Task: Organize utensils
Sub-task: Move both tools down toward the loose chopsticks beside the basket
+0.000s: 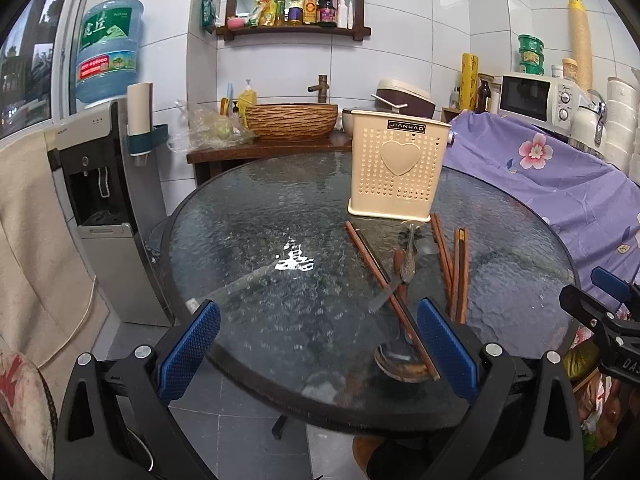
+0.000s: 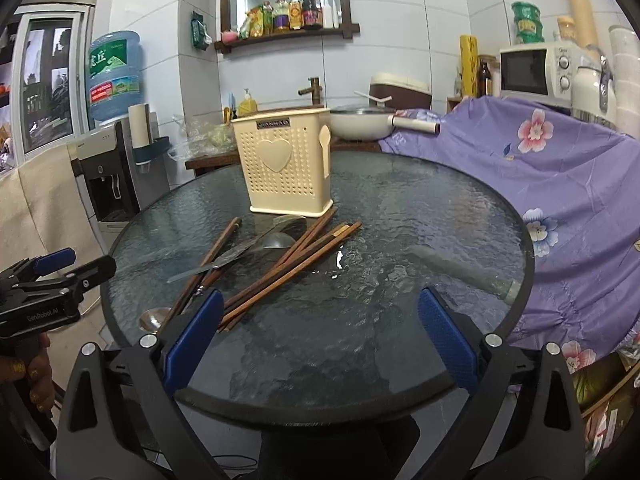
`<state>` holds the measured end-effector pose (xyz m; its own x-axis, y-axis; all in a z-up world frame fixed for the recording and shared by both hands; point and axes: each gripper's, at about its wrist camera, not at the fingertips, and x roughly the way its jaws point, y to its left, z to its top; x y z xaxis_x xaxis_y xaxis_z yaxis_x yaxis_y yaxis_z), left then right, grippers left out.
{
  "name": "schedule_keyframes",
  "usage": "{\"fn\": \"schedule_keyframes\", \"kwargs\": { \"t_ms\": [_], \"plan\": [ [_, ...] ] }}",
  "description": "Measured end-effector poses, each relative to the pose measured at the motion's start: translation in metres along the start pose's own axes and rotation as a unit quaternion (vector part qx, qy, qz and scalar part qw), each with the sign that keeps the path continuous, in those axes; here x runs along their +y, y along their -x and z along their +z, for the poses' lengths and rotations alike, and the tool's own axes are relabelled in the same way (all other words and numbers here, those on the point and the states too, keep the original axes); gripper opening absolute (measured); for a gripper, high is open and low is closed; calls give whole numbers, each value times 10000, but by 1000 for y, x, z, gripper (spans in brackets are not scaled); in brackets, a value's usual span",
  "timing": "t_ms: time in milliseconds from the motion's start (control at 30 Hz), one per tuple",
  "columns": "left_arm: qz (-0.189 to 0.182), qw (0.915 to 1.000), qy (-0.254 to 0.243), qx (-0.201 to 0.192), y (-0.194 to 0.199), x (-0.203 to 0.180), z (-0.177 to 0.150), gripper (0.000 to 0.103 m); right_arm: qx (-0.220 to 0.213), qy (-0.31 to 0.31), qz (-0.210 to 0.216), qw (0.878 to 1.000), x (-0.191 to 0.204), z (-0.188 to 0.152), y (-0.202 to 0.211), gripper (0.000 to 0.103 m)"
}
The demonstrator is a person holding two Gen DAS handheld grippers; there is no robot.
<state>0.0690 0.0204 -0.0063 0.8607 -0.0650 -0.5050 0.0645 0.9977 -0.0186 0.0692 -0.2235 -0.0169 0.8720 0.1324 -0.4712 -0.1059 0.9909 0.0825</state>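
Above the near rim of a round glass table (image 2: 400, 216), the right gripper (image 2: 320, 336) hangs with jaws wide and nothing between them, while the left gripper (image 1: 318, 344) is likewise spread and empty. Just ahead of both lies a loose heap of wooden chopsticks (image 2: 280, 268), a knife (image 2: 224, 260) and metal spoons (image 1: 400, 360), some crossing one another. Beyond the heap, upright on the glass, stands a cream perforated utensil holder (image 1: 396, 168) bearing a heart. A purple floral cloth (image 2: 560, 208) drapes to the right.
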Motion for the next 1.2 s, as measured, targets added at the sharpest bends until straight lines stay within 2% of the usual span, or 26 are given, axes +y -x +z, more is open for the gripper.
{"fn": "schedule_keyframes", "kwargs": {
  "t_ms": [100,233,333,433,533,633,1000,1200],
  "plan": [
    [-49,9998,-128,116,-14,1,13,91,214,-114,112,9996,-8,12,-17,86],
    [-293,9987,-229,356,-37,2,30,82,532,-327,359,9974,-17,31,-45,81],
    [-367,9963,-356,694,-64,0,42,74,698,-249,294,9968,-20,45,-66,76],
    [-507,9929,-323,1031,-89,2,48,64,925,-247,121,9953,-27,53,-89,66],
    [-592,9889,-254,1336,-110,6,50,56,1285,-524,141,9902,-38,57,-117,53],
    [-789,9837,-129,1610,-130,9,55,53,1598,-756,230,9840,-45,59,-142,46],
    [-1107,9726,-113,2039,-173,-3,63,45,2064,-885,261,9741,-35,63,-189,33],
    [-1169,9702,-227,2108,-182,-11,63,33,2158,-759,248,9732,-29,65,-199,27]
  ]
}}
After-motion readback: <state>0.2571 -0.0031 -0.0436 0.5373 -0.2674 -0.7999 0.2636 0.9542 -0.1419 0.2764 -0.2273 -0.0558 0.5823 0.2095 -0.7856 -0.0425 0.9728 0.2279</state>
